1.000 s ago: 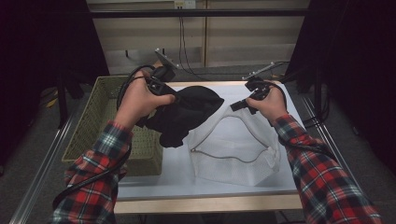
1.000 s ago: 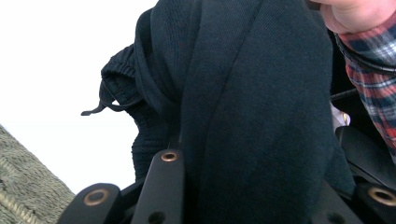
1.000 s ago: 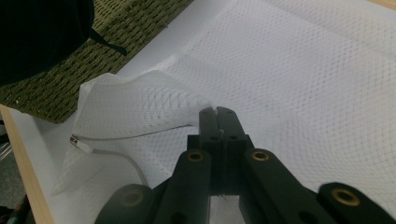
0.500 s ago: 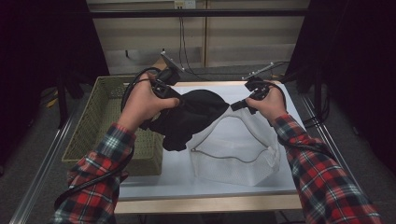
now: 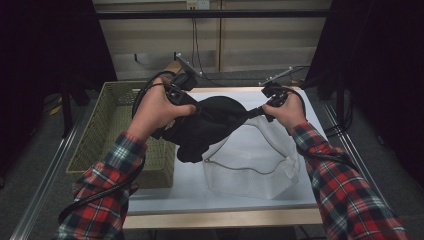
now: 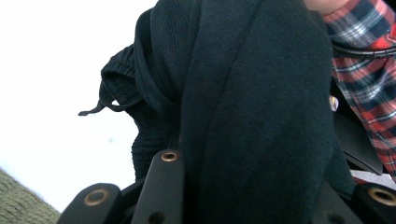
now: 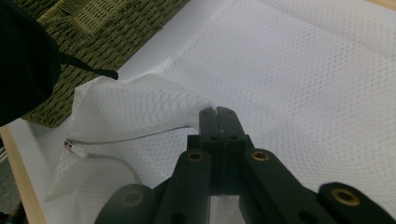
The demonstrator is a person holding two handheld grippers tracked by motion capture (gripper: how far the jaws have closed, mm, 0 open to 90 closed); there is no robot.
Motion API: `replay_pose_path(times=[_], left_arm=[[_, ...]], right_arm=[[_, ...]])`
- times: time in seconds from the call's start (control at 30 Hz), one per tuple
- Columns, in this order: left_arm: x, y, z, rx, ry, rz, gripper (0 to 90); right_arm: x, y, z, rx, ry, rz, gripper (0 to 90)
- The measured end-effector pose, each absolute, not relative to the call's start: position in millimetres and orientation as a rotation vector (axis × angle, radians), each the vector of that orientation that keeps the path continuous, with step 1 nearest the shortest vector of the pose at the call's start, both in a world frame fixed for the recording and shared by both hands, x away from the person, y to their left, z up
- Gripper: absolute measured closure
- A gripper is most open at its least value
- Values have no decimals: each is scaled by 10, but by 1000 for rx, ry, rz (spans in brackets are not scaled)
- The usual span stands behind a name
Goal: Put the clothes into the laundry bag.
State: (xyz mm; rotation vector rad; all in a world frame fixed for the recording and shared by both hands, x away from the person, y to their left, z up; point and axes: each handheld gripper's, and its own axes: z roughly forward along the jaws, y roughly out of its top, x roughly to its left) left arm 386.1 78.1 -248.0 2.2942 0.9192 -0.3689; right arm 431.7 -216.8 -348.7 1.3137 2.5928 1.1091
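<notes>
Black cloth (image 5: 210, 127): one soft dark piece of clothing, held up above the bench between the two hands, with its low end hanging over the open mouth of the mesh bag.
Mesh bag (image 5: 252, 167): one white net bag with a zip along its mouth. It lies on the bench, and its far edge is lifted up.
Left claw (image 5: 186, 100): it pinches a thick fold of the black cloth. In the left gripper view the dark cloth (image 6: 243, 116) sits between the two black jaws.
Right claw (image 5: 264, 111): its jaws are pressed together on the edge of the mesh bag. In the right gripper view the white net (image 7: 140, 112) runs right into the tip of the claw (image 7: 217, 112).
Bench (image 5: 190, 185): one flat white top with a light wood edge at the near side. The bag rests on the right half of it.
Basket (image 5: 107, 135): one green woven basket, standing at the left side of the bench, just beside the cloth.
Hands: two, one on each claw, both in red checked sleeves (image 5: 350, 185) that come in from the bottom.
Cables: one black cable (image 5: 100, 197) trails down from the left claw along the left arm.
Room: dark cloth walls on the left and the right, a pale panel wall at the back with thin wires running down it, and a grey floor with metal rails on both sides of the bench.
</notes>
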Motion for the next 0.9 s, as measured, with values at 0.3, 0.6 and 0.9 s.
replay_pose_path(times=[0.3, 0.6, 0.9], left_arm=[[3815, 679, -2576, 2313, 891, -387, 748], [3824, 606, -2758, 2322, 896, -389, 748], [3823, 532, -2961, 2333, 931, -400, 748]], right_arm=[[4312, -2163, -3488, 1312, 2586, 1113, 900], [4298, -2143, -3474, 1300, 2589, 1139, 900], [4292, -2133, -3460, 1303, 2584, 1135, 900]])
